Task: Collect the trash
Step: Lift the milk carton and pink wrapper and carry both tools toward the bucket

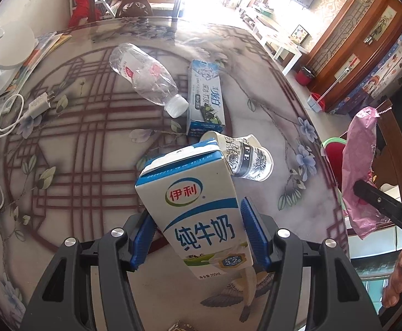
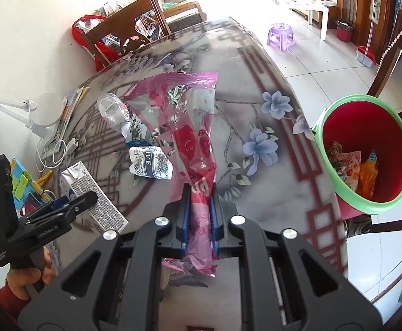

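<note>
Milk carton (image 1: 201, 209), printed 伊利 纯牛奶 and 3.2g, sits tilted between the left claw's (image 1: 198, 234) blue pads, clamped above the table (image 1: 90, 151). Right claw (image 2: 199, 220) is pinched on a pink snack wrapper (image 2: 184, 127). Beyond lie a crushed paper cup (image 1: 248, 157), a toothpaste box (image 1: 205, 96) and a plastic bottle (image 1: 145, 74); the green-rimmed bin (image 2: 366, 149) stands beside the table.

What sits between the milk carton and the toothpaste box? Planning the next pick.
In the left wrist view, a crushed paper cup lies between the milk carton and toothpaste box.
</note>
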### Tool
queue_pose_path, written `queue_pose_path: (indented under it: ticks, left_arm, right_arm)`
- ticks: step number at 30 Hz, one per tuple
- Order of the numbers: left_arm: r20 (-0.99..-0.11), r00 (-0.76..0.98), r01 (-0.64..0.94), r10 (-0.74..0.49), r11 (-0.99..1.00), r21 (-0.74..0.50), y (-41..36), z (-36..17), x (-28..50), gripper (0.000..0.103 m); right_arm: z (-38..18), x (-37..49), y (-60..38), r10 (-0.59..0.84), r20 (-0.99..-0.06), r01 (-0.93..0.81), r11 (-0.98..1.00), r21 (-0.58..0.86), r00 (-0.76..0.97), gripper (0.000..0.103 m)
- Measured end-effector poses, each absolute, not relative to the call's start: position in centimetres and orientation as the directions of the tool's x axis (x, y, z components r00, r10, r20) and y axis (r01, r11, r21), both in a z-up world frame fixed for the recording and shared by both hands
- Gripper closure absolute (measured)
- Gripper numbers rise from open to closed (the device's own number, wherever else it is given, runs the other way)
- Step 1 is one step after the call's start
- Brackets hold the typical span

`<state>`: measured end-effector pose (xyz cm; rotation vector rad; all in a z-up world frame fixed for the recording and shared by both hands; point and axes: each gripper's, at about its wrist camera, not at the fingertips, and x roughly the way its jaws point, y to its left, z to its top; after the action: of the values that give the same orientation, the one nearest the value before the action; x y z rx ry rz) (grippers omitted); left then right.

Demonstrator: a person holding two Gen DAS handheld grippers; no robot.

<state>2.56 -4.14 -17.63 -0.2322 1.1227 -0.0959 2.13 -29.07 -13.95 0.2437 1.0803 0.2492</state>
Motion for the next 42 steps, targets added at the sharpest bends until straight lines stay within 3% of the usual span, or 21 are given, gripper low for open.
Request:
queue_pose_path:
  ticks: [30, 33, 42]
  left_arm:
    - [-0.856, 0.47, 0.047, -0.216, 0.974, -0.22, -17.3, -14.8, 7.5, 0.046]
    - [-0.857, 0.467, 0.065, -0.22, 0.974, -0.215, -18.7, -14.7, 8.0, 0.052]
    - [-0.854, 0.453, 0.121, -0.256, 0.967, -0.226, -21.9, -14.8, 9.1, 0.052]
  right_arm:
    - [-13.4, 4.4, -41.7, 0.296, -0.807, -0.021, 0.943, 0.333, 0.511, 0.09]
    - [-13.2, 4.9, -42.9, 0.289, -0.806, -0.017, 0.944, 0.328, 0.516, 0.09]
    - [-13.4, 6.2, -47.0, 0.242, -0.811, 0.032, 0.952, 0.305, 0.533, 0.09]
